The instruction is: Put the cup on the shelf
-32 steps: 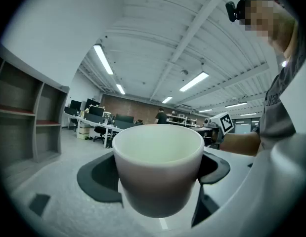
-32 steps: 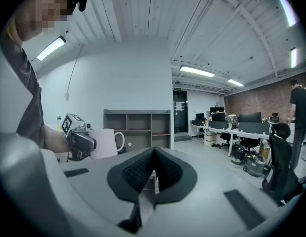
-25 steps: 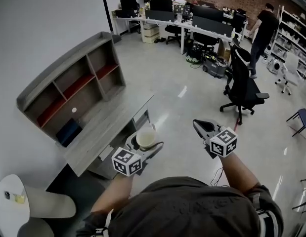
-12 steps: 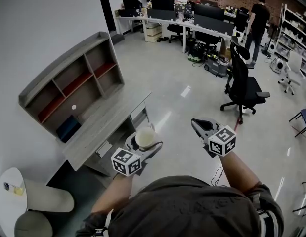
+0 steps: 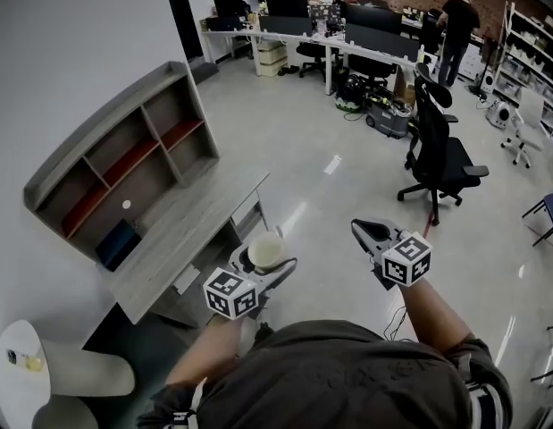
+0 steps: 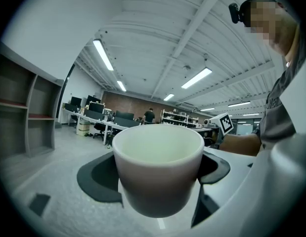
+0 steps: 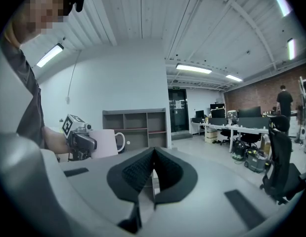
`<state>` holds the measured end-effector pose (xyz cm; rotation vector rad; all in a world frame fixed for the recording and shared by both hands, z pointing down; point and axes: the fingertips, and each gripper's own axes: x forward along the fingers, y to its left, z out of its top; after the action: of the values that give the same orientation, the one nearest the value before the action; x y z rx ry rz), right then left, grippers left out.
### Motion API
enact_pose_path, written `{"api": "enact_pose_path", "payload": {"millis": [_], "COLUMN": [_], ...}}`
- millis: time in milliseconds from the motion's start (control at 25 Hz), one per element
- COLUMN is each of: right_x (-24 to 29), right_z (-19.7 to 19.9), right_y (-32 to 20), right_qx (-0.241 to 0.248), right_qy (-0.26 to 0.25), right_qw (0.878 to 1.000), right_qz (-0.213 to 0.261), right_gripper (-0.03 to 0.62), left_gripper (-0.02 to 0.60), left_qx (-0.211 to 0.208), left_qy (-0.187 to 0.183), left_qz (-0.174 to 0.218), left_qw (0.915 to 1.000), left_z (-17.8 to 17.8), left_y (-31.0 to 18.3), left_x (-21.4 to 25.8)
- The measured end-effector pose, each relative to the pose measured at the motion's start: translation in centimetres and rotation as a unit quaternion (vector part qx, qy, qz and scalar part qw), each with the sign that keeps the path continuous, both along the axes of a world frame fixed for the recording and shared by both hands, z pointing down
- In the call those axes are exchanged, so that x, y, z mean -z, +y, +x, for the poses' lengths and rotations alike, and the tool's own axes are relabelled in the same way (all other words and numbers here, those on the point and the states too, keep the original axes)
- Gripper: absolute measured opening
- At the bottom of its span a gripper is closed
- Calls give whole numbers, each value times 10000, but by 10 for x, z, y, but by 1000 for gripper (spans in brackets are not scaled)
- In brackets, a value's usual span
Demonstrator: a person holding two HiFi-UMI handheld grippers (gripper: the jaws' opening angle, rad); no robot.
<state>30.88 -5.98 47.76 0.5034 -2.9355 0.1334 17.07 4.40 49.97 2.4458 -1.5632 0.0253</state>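
Note:
A white cup stands upright between the jaws of my left gripper, which is shut on it; up close the cup fills the left gripper view and looks empty. The grey shelf with red-lined compartments stands on a grey desk against the wall, ahead and left of the cup. My right gripper hangs in the air at the right, shut with nothing between its pads. From the right gripper view the cup with its handle shows in front of the shelf.
A black office chair stands on the shiny floor to the right. Desks with monitors line the back of the room, where a person stands. A dark blue box sits in the shelf's lowest compartment. A round white table is at lower left.
The view has shifted slightly; the shelf sits a bit further left. Both grippers hold nearly the same place, the cup still in the left one. The person at the back has walked left.

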Motion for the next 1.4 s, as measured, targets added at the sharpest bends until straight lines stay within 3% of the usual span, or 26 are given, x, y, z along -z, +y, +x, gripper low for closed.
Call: {"api": "enact_pose_path", "payload": {"millis": [240, 600, 840, 1120, 1400], "right_x": [-2, 25, 38, 23, 21], "right_z": [-67, -248, -328, -358, -327], "right_y": [-58, -163, -227, -282, -343], "right_qx": [-228, -370, -491, -437, -7], "right_qy": [8, -230, -329, -231, -272], "right_qw": [9997, 9988, 9981, 9988, 9996], "right_qz": [48, 205, 199, 59, 87], "right_gripper": [-9, -9, -9, -8, -8], "left_gripper": [425, 425, 425, 425, 425], "left_qx": [-279, -767, -827, -756, -372], "left_qy": [31, -248, -306, -272, -379], "left_qz": [119, 247, 292, 240, 222], "left_qw": [9995, 9964, 9957, 9965, 9983], "left_z": [-70, -240, -324, -359, -326], "left_y": [-63, -186, -250, -309, -360], "left_x": [-9, 13, 29, 23, 17]}}
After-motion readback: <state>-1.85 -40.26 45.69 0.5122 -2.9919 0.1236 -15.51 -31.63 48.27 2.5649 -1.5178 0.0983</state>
